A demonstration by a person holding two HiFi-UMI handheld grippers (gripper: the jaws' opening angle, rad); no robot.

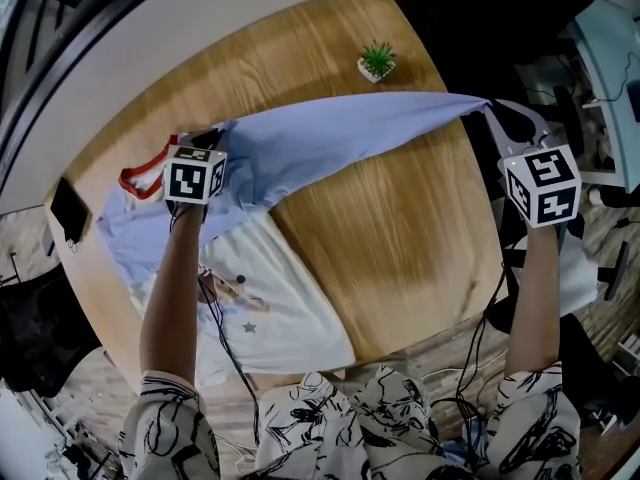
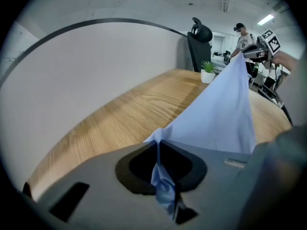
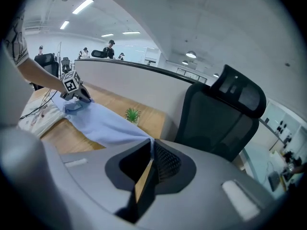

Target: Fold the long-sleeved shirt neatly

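Observation:
A light blue long-sleeved shirt (image 1: 330, 138) with a red collar (image 1: 140, 178) lies on the left of a round wooden table (image 1: 400, 238). Its sleeve is stretched taut above the tabletop between my two grippers. My left gripper (image 1: 205, 148) is shut on the sleeve near the shoulder; a bunch of blue cloth (image 2: 163, 181) shows between its jaws. My right gripper (image 1: 490, 108), at the table's far right edge, is shut on the sleeve's cuff end (image 3: 146, 140). From the right gripper view the sleeve (image 3: 103, 123) runs away to the left gripper (image 3: 79, 97).
A white printed garment (image 1: 270, 308) lies under the shirt at the table's near left. A small potted plant (image 1: 377, 61) stands at the far edge. A black phone (image 1: 68, 211) sits at the left rim. A black office chair (image 3: 225, 114) stands beyond the table.

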